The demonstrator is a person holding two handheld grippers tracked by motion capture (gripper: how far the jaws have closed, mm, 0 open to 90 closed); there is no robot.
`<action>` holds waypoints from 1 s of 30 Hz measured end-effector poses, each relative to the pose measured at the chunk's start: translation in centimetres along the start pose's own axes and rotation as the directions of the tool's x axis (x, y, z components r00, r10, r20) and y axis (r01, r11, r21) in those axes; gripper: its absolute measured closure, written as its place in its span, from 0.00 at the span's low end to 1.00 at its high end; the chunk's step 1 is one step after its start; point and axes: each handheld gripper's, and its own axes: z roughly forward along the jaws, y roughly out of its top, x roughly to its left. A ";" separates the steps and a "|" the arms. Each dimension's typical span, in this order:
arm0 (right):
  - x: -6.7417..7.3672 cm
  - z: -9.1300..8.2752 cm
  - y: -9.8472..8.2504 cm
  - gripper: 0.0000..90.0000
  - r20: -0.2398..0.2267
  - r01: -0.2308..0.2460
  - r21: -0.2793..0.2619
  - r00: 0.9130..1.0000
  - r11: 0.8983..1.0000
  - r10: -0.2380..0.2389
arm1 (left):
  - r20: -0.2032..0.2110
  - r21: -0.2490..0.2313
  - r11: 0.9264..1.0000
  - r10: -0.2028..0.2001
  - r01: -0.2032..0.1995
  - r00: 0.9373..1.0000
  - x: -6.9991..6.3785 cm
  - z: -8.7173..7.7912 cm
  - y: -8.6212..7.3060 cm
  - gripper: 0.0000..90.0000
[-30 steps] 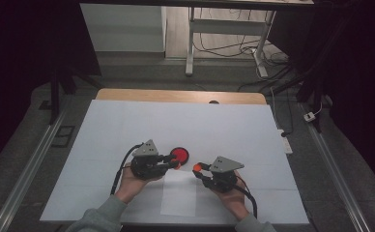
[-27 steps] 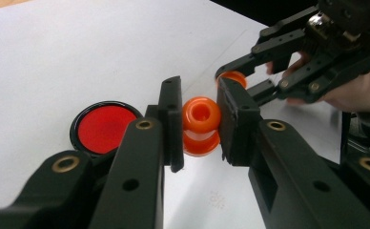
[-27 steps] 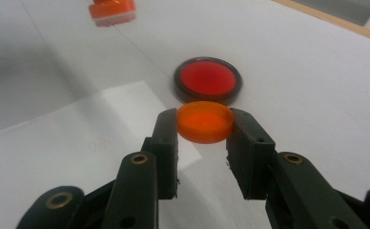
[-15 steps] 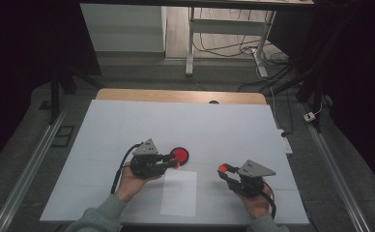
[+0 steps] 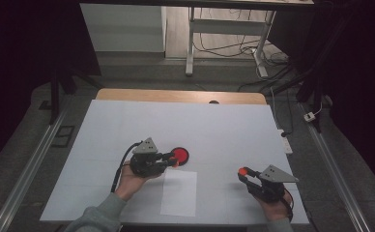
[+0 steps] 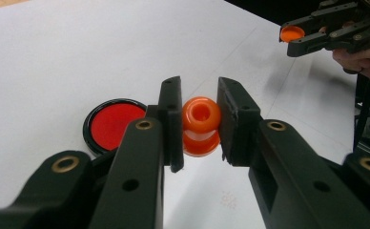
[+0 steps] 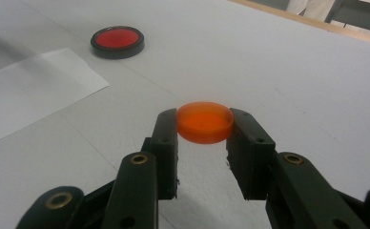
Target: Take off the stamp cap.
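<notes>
The left tongs (image 5: 172, 159) clamp a small orange bottle (image 6: 201, 125): in the left gripper view its open neck faces the camera and both black jaws press on its sides, so the bottle lies level between them, just above the white table (image 5: 224, 125). Just to the left of these tongs in that view, close beside the left jaw, a round black dish with a red centre (image 6: 112, 122) lies flat on the table; in the high view the same dish (image 5: 180, 155) sits right at the tips of the left tongs.

The right tongs (image 5: 244, 174) grip a shallow orange cap (image 7: 204, 121) by its rim, one jaw on each side, the cap held flat and its top facing up. In the high view the cap (image 5: 243, 171) shows as an orange dot at the tips, well apart from the left tongs and the bottle. From the left gripper view the right tongs (image 6: 292, 37) appear far off at the upper right, cap at the tips.

A white sheet of paper (image 5: 179, 192) lies on the table between the two tongs, nearer the person than the dish. In the right gripper view the paper (image 7: 25, 90) lies to the left of the jaws, with the dish (image 7: 117, 41) beyond it.
</notes>
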 end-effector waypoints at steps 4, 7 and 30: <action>0.0 0.0 -0.1 0.72 -0.005 0.013 0.004 1.000 1.000 -0.013 | -0.004 0.001 1.000 0.003 -0.003 1.000 0.0 0.0 0.0 0.81; 0.1 0.2 -0.1 0.72 -0.013 0.015 0.005 1.000 1.000 -0.015 | -0.015 0.001 1.000 0.006 -0.006 1.000 0.2 -0.1 0.0 0.81; 0.2 0.1 0.0 0.72 0.003 0.017 0.006 1.000 1.000 -0.017 | -0.046 -0.001 1.000 0.012 -0.013 0.999 1.3 0.0 0.9 0.81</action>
